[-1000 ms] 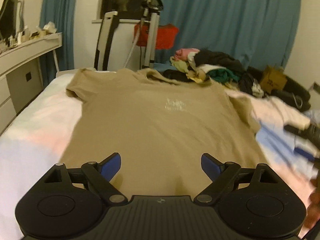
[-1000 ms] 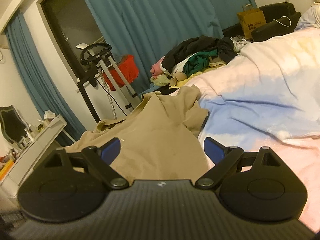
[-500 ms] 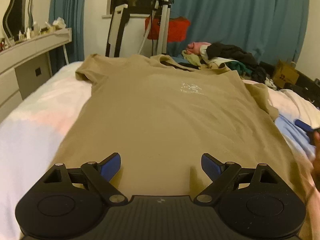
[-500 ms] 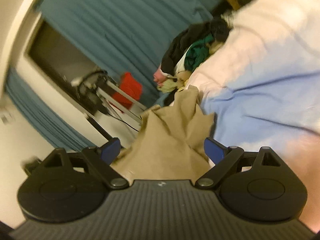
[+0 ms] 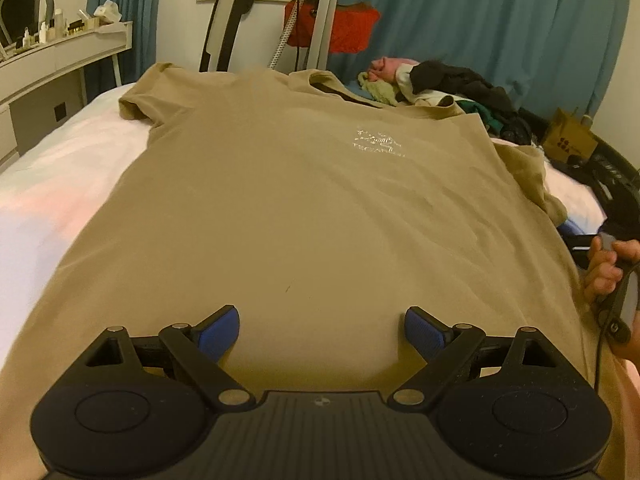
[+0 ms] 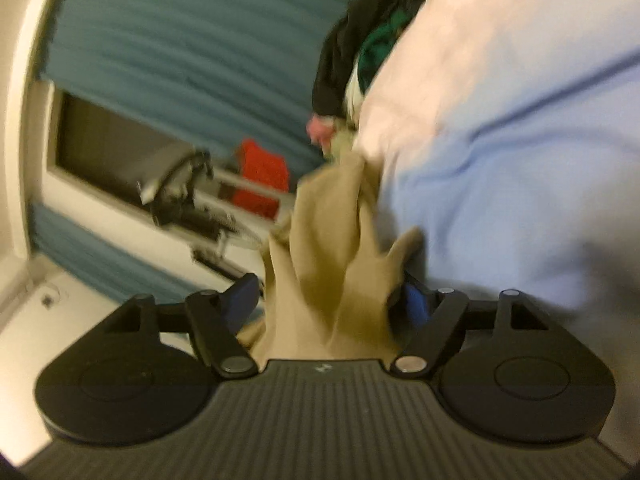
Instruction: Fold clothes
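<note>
A tan T-shirt with a small white chest print lies flat, front up, on the bed, collar at the far end. My left gripper is open, low over the shirt's near hem. My right gripper is tilted at the shirt's right edge; a bunch of tan cloth fills the gap between its blue pads, which stand partly closed. That view is blurred. The hand holding the right gripper shows at the left wrist view's right edge.
The bed has a white, pink and pale blue cover. A pile of clothes lies beyond the collar. A dresser stands at left, a stand with red cloth and blue curtains behind, a cardboard bag at right.
My left gripper has dropped lower and closer over the hem. My right gripper has rolled, moved onto the shirt's right edge and narrowed its fingers around the cloth.
</note>
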`<state>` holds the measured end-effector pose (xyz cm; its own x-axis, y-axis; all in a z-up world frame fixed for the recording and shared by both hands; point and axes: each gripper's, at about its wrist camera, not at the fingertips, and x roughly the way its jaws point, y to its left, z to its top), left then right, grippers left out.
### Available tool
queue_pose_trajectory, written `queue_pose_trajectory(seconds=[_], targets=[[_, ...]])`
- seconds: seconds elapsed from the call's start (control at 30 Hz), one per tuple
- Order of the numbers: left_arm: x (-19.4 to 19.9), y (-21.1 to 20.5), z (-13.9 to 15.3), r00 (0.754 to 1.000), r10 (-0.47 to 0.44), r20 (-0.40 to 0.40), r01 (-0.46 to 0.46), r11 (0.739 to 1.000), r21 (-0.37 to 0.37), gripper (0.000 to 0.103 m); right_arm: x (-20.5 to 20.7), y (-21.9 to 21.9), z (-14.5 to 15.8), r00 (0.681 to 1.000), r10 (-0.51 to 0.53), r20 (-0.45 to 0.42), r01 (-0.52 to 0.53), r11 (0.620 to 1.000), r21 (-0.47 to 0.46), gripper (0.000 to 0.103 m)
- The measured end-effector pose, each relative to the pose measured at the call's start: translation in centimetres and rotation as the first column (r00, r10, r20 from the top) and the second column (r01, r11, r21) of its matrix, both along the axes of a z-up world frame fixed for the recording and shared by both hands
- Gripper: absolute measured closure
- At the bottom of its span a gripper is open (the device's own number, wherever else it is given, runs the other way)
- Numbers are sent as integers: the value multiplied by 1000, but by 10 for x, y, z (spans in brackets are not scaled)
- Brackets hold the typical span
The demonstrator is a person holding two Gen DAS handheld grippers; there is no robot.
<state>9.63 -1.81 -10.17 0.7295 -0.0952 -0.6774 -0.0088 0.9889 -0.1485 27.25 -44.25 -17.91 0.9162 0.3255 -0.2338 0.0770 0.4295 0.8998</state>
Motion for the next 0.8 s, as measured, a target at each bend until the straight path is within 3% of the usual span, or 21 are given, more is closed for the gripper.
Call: queue_pose_trajectory(seconds=[0.13,0.27,0.37,0.43,0.47,0.5,0.67,0.8], targets=[[10,1,-4,1000,-1,2,1,1000,-17,9,12,17,10,997,13,-79,-19,997,-73,29],[13,3,-5,1000,0,5,1,999,-43,9,23,20,4,998,-56,15,54,996,64,29],[13,7,-5,1000,4,9,-3,997,-74,9,35,23,-1,992,-116,43,112,990,84,30],[14,7,-6,1000,7,10,-7,996,-84,9,45,26,-2,989,-139,41,137,989,57,52],[15,7,-6,1000,10,11,-9,996,-87,9,50,27,1,991,-136,14,136,991,5,82],[16,7,-6,1000,12,10,-11,996,-90,9,52,24,6,989,-145,-2,145,989,-27,94],[23,5,-6,1000,17,17,-16,997,-72,9,42,-8,35,971,-239,18,240,965,-109,96],[24,2,-7,1000,13,23,-11,999,-47,9,50,-35,48,972,-235,-2,227,941,-253,97]])
